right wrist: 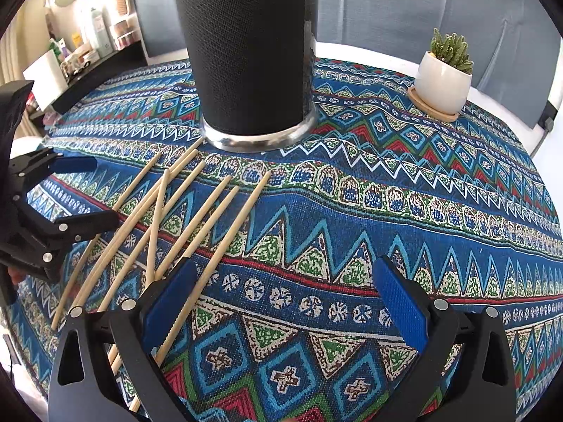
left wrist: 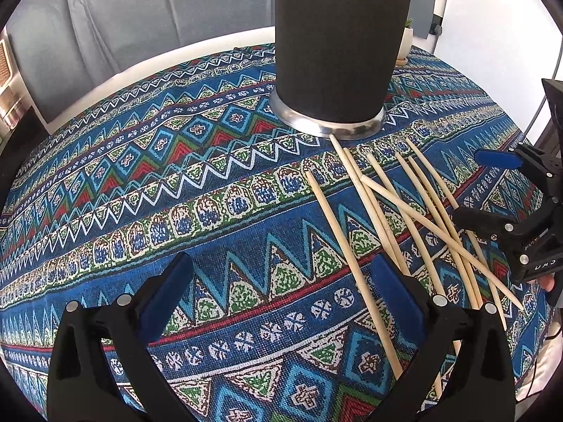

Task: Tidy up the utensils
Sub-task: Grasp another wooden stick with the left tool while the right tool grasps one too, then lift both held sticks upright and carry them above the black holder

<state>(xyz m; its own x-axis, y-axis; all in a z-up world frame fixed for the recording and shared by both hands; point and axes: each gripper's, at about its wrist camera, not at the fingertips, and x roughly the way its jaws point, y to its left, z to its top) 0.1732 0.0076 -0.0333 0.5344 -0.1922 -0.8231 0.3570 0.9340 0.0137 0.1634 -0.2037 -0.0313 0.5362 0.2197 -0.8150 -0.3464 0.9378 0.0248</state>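
Both grippers, left (left wrist: pixel 278 295) and right (right wrist: pixel 285 295), hovering, jaws apart, empty. Pale wooden chopsticks (left wrist: pixel 397 218) lying scattered on patterned-cloth bench (left wrist: pixel 176 176) beside tall black cylindrical holder (left wrist: pixel 334 45). Pre-grasp step; next needing single-stick pinch.

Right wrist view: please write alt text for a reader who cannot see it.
Loose wooden chopsticks lie scattered on a blue patterned tablecloth, in front of a tall black cylindrical holder. The open right claw fills the foreground, empty; the left claw enters at the left edge. A potted succulent stands behind.
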